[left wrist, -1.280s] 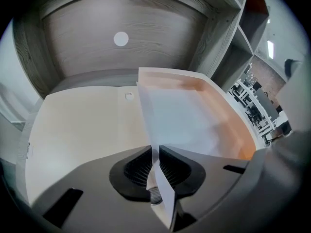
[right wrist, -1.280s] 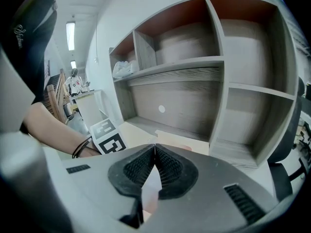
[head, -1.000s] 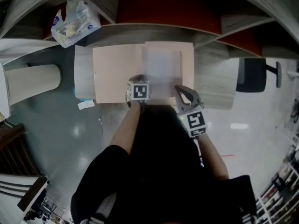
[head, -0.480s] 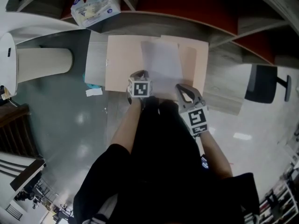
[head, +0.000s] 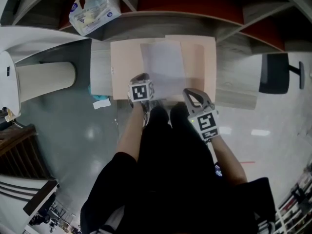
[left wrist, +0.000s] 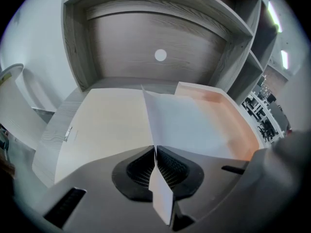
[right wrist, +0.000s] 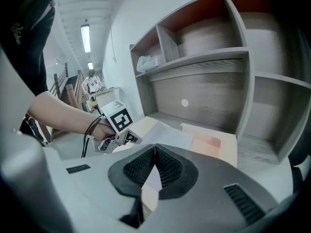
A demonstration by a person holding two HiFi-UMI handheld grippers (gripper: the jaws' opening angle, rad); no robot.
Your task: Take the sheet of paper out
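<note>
Overhead, a peach folder (head: 126, 69) lies open on a grey wood table (head: 234, 89), below a shelf unit (head: 146, 28). A white sheet (head: 163, 62) lies on the folder, over its middle and part of the right leaf, a little skewed. Its near edge comes to the folder's near edge.

The left gripper (head: 141, 77) is at the sheet's near left corner. In the left gripper view its jaws have just been closing, with the sheet between them. The ribbed pads pinch the paper's edge, and a tab of it sticks out toward the camera. From the pads the sheet's left edge rises off the folder as a lifted ridge. The rest slopes down to the right onto the peach leaf.

The right gripper (head: 188, 92) has its tips at the folder's near edge, right of the sheet. In the right gripper view its pads are pressed together at the tips. A pale white-and-peach strip shows in the gap behind them; whether it is gripped cannot be told. That view also shows the left gripper's marker cube and the hand (right wrist: 97, 130) holding it, off to the left.

Both grippers sit side by side along the table's near edge.

Around them:
- A plastic packet (head: 95, 9) is on a shelf board, far left.
- A dark chair (head: 275, 72) stands on the floor right of the table.
- A white scrap (head: 101, 103) lies on the floor beside the table's left end.
</note>
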